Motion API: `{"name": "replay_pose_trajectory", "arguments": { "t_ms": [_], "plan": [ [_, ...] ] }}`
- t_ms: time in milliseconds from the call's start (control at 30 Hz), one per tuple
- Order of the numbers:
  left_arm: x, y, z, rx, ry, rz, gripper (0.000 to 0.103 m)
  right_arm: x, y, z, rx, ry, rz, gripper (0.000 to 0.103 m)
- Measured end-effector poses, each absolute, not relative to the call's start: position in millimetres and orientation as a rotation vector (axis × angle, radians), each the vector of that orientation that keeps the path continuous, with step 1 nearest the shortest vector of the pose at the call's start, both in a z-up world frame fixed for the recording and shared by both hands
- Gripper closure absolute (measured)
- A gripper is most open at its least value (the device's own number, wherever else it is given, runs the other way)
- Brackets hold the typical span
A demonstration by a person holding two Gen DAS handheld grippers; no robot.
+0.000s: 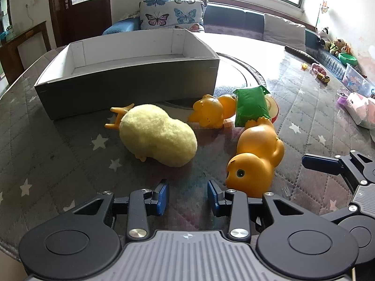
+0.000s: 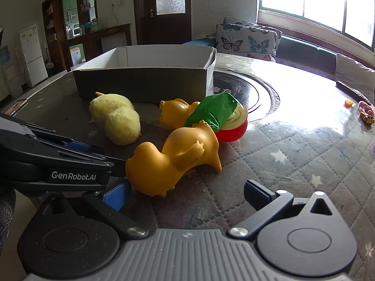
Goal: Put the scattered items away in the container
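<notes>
An empty grey box (image 1: 131, 86) with a white inside stands at the back of the table; it also shows in the right wrist view (image 2: 143, 82). In front of it lie a fluffy yellow chick (image 1: 158, 133) (image 2: 117, 119), a small orange duck (image 1: 211, 112) (image 2: 175, 112), a green packet (image 1: 252, 106) (image 2: 213, 111) on a red and white toy (image 2: 234, 126), and a large orange duck (image 1: 255, 157) (image 2: 173, 161). My left gripper (image 1: 188, 199) is open and empty, just short of the chick and the large duck. My right gripper (image 2: 185, 195) is open and empty, close behind the large duck.
The table (image 1: 70, 164) has a dark quilted cover with stars and a round glass turntable (image 2: 255, 93). Small toys (image 1: 321, 72) and a plastic bin (image 1: 356, 82) sit at the far right edge. A sofa with butterfly cushions (image 1: 171, 11) stands behind the table.
</notes>
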State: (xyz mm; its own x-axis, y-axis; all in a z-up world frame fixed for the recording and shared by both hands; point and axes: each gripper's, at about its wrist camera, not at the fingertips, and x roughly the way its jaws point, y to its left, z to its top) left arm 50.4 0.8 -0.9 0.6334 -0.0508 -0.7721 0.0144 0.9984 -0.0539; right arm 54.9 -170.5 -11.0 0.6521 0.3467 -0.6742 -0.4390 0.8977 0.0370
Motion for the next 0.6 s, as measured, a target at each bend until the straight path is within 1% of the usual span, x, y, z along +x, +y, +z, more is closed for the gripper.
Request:
{"name": "replay_pose_trajectory", "arguments": {
  "t_ms": [600],
  "plan": [
    [52, -13, 9, -0.055, 0.88, -0.153, 0.065, 49, -195, -1, -0.128, 0.715, 0.355, 0.0]
  ]
}}
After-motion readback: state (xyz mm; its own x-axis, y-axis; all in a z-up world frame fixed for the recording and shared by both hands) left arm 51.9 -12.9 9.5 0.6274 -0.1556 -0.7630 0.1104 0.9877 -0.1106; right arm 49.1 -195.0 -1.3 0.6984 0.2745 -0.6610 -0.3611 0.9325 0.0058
